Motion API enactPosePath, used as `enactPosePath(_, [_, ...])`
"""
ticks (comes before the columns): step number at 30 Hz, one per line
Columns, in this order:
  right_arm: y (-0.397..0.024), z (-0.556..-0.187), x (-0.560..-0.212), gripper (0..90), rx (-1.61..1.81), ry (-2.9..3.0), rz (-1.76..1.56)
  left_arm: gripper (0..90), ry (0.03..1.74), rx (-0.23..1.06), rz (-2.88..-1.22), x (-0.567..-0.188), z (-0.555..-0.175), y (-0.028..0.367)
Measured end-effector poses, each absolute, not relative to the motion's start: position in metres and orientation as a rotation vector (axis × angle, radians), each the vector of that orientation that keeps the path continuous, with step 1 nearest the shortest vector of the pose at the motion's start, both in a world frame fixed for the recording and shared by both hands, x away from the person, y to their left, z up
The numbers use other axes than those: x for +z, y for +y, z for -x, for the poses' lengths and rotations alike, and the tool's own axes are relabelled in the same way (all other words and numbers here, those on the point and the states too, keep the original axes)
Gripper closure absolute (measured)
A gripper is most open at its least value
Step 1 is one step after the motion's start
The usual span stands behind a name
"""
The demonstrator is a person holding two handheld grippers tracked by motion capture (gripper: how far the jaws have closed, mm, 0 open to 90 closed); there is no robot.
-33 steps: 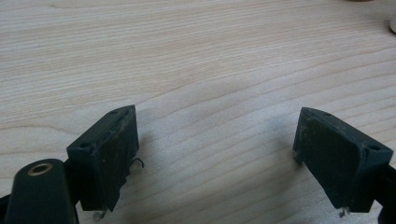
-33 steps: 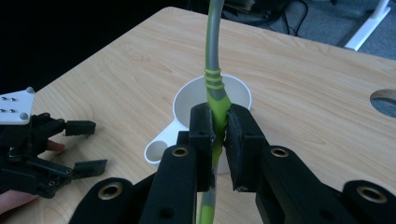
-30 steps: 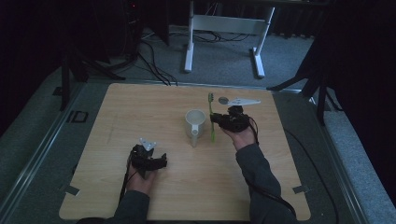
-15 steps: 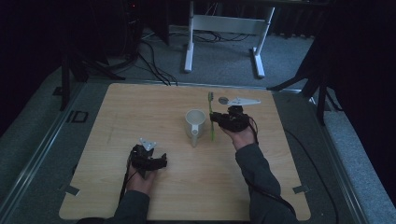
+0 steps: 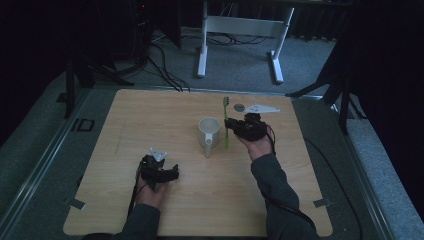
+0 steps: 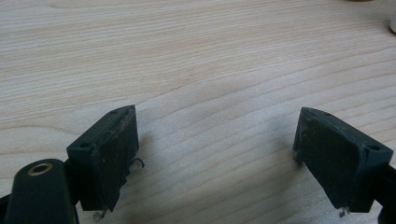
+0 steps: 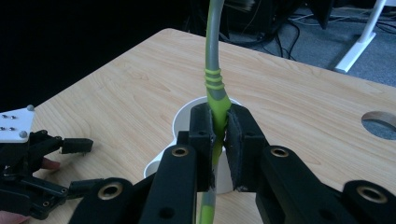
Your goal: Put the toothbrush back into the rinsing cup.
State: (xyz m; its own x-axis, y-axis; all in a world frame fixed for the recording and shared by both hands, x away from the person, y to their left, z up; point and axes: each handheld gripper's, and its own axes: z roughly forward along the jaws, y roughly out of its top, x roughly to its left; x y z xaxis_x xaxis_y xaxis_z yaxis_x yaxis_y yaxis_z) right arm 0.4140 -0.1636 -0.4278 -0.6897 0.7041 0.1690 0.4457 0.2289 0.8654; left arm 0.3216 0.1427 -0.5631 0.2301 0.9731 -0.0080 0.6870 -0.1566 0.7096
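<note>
On a wooden desk (image 5: 150,115), the right gripper (image 5: 231,124), jaws pinching a green toothbrush (image 5: 226,131), awaited lowering into the white mug (image 5: 209,131), while the left gripper (image 5: 172,172) sat spread.

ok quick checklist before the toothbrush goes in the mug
1. Right hand-held gripper shut on the green and grey plastic toothbrush: ok.
2. Toothbrush gripped mid-handle, both ends free: ok.
3. White ceramic mug upright, mouth open: ok.
4. Toothbrush beside the mug, not yet above its mouth: not ok.
5. Left hand-held gripper open and apart from the mug: ok.
6. Mug's inside empty: cannot tell.
</note>
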Motion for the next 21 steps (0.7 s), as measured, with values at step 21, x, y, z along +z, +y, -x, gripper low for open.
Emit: enactPosePath(21, [-0.1592,-0.4119,-0.4246,81.0,1.477,2.210,-1.051,14.6,1.521,0.624,-1.916,-0.5630,-0.3216,0.1427])
